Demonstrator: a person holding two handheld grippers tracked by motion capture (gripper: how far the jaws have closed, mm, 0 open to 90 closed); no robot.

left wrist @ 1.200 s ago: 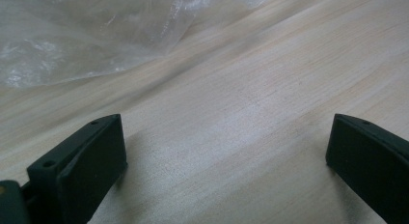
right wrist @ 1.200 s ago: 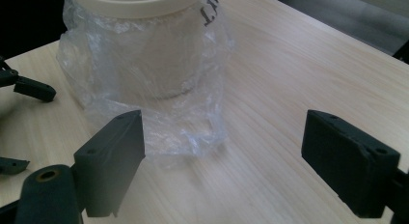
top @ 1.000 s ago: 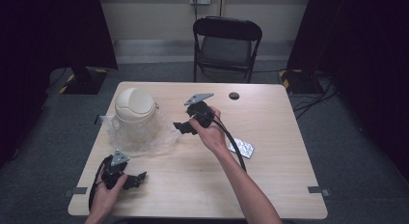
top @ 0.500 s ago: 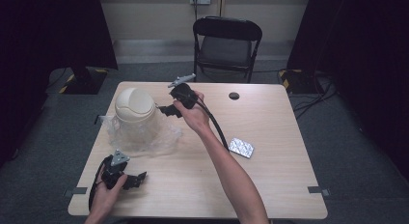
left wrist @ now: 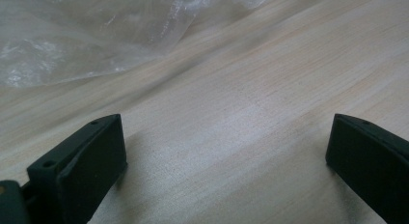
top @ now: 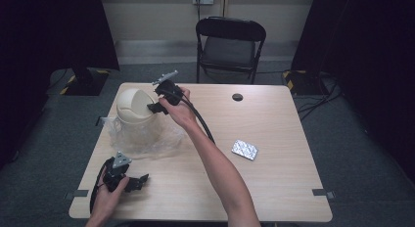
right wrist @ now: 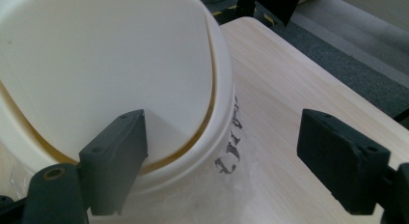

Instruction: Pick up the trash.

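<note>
We see our right tool [top: 155,107] raised at the cream bin [top: 132,107] that stands toward the table's [top: 274,188] far left corner. In the right gripper view its jaws are spread wide with nothing between them: one jaw hangs in front of the bin's domed swing lid [right wrist: 106,64], the other over bare wood just beside the bin. The right hand [top: 177,108] grips the tool's body, and its black cable [top: 201,126] trails back along the forearm.

The bin sits inside a clear plastic bag [top: 147,136] that lies crumpled round its base; we can make out dark printing on the plastic in the right gripper view, but cannot read it.

Our left tool [top: 138,180] rests low at the near left corner, held by the left hand [top: 105,192]. Its jaws also stand wide apart and empty, pointing across bare wood with the edge of the bag beyond them.

A small silvery packet [top: 244,149] lies flat toward the right of the table's middle, well apart from both tools. A dark round hole [top: 237,97] sits near the far edge, and a black folding chair [top: 230,43] stands behind the table.
</note>
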